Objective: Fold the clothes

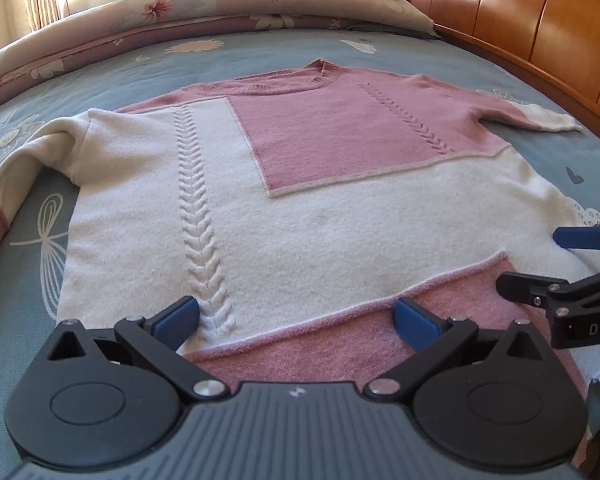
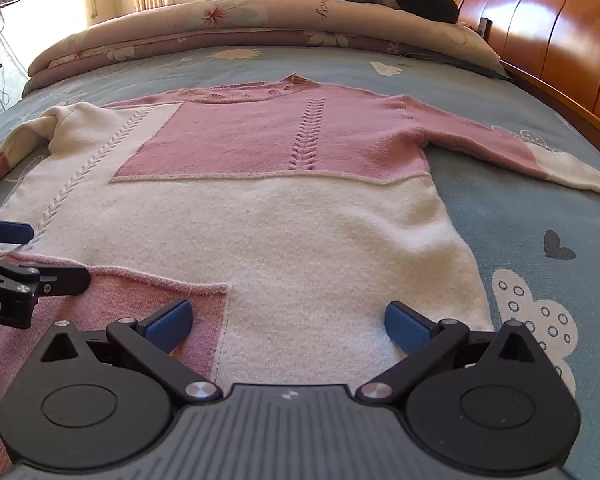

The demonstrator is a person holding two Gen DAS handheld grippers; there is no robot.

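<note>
Sweater (image 1: 300, 220), pink and white: spread flat on blue bedsheet (image 1: 28, 240), centre frame. Left gripper (image 1: 296, 320) and right gripper (image 2: 288, 322): lower frame over hem, jaws wide, holding nothing.

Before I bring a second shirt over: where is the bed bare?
Bare sheet lies right of the sweater, below its outstretched sleeve, and between collar and rolled quilt. The near hem is crowded by both hand-held grippers.
</note>
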